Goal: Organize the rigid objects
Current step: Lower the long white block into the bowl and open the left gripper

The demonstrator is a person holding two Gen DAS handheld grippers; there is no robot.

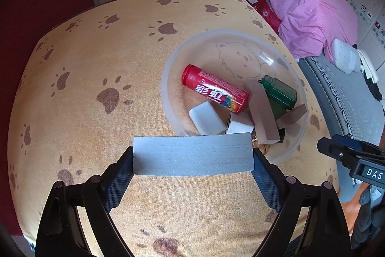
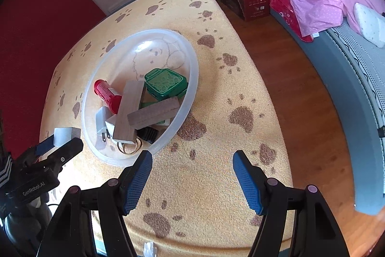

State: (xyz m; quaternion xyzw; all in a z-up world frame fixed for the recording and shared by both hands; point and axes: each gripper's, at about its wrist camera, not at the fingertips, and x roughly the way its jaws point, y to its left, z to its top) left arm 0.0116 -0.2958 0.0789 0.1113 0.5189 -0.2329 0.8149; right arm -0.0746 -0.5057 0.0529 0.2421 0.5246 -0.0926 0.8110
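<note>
Left gripper (image 1: 193,160) clamped on a grey block (image 1: 193,157) held crosswise just short of the clear bowl (image 1: 168,78) on the paw-print bench (image 1: 84,88). Right gripper (image 2: 192,181) spread wide and empty beside the bowl. Inside: red tube (image 1: 215,88), green case (image 2: 166,83), two wooden blocks (image 2: 128,110), white plug (image 1: 207,119), rings (image 2: 130,147).

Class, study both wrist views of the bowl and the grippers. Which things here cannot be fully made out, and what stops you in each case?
- Brass rings: left wrist view, mostly behind the held wooden block.
- Black item in the clear bowl: both views, buried under wooden blocks; identity unclear.
- Left gripper: right wrist view, cut off by the frame edge.
- Red tube: right wrist view, label too small.
</note>
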